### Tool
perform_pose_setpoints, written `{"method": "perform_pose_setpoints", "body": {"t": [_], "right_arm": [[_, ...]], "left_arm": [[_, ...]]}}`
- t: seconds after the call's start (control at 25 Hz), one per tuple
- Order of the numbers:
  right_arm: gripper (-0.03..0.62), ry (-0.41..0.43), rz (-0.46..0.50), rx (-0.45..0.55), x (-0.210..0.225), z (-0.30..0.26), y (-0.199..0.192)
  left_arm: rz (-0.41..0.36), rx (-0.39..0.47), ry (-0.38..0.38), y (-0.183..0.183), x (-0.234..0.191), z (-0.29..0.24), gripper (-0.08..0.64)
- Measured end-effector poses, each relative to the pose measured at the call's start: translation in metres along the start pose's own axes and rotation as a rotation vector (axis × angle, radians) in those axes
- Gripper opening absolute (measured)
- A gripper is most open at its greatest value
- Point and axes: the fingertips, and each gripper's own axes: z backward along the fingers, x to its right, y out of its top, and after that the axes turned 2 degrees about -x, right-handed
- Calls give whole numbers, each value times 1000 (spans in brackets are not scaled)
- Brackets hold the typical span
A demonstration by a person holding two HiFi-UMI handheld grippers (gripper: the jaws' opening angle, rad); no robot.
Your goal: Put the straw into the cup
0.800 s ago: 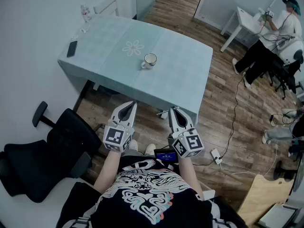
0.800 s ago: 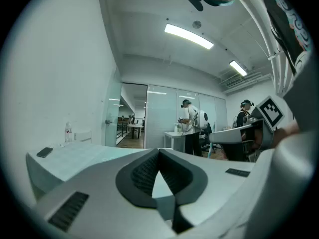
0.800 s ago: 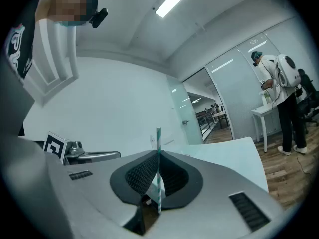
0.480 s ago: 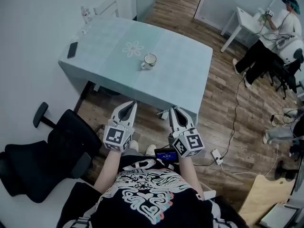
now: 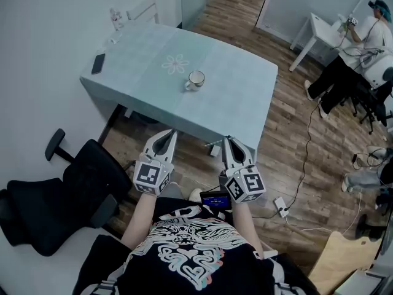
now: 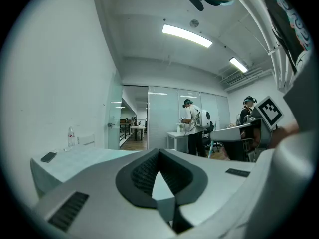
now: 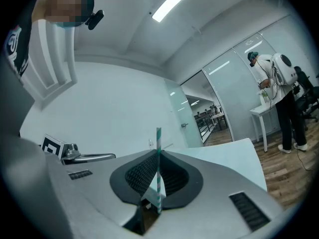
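Observation:
A white cup (image 5: 195, 79) with a handle stands near the middle of the table (image 5: 239, 103), which has a pale teal cloth. Both grippers hang in front of the table's near edge, over the wooden floor, well short of the cup. My right gripper (image 5: 230, 142) (image 7: 157, 154) is shut on a green-and-white striped straw (image 7: 158, 168), which stands upright between its pads. The straw does not show in the head view. My left gripper (image 5: 166, 137) (image 6: 159, 152) is shut, with nothing between its pads.
A black phone (image 5: 97, 63) and a clear bottle (image 5: 115, 18) lie at the table's far left. A black office chair (image 5: 67, 192) stands to my left. Cables and a power strip (image 5: 280, 203) lie on the floor at right, where a person (image 5: 362, 48) stands by a white table.
The head view has shifted a little, so the table and cup sit slightly further right and lower. Both grippers keep the same pose, the right one still holding the straw.

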Motion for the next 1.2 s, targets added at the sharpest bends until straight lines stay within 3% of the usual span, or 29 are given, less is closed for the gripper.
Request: {"method": "perform_pose_setpoints", "body": {"t": [0.6, 1.2], "right_arm": [[5, 9, 10, 0, 20, -24, 9], [5, -35, 9, -8, 66, -133, 17]], "left_arm": [[30, 5, 39, -2, -19, -25, 5], [53, 1, 10, 4, -97, -126, 5]]}}
